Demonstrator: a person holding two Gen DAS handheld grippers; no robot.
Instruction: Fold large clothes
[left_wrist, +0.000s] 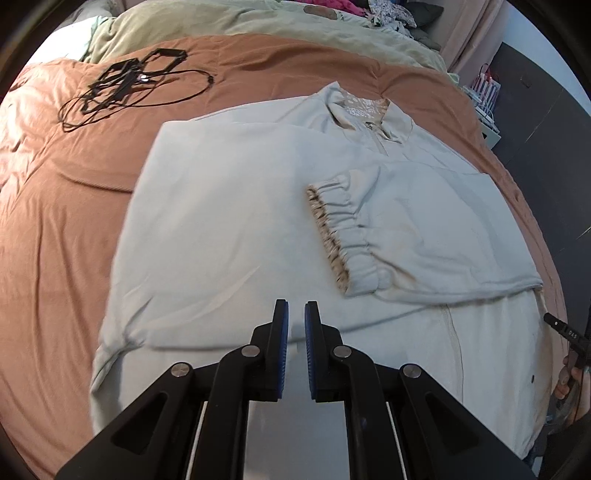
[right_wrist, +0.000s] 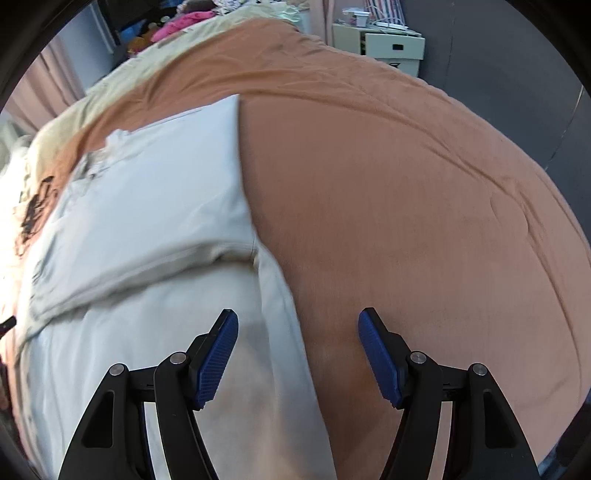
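Left fingers (left_wrist: 296, 314) closed, empty | right fingers (right_wrist: 297, 325) apart | pale jacket (left_wrist: 229, 221) flat, sleeves folded in

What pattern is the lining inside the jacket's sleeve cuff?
Leopard-style tan and dark spots on the cuff lining, clearest in the left wrist view.

Open passage: the bare orange bedspread (right_wrist: 406, 221) right of the pale jacket (left_wrist: 229, 221) and, in the left wrist view, the strip along its left edge. Obstacles: a tangle of black cable (left_wrist: 122, 85) at the far left corner (well apart from the jacket); rumpled beige bedding (left_wrist: 258, 26) beyond; a white box (right_wrist: 391, 48) off the bed's far corner.
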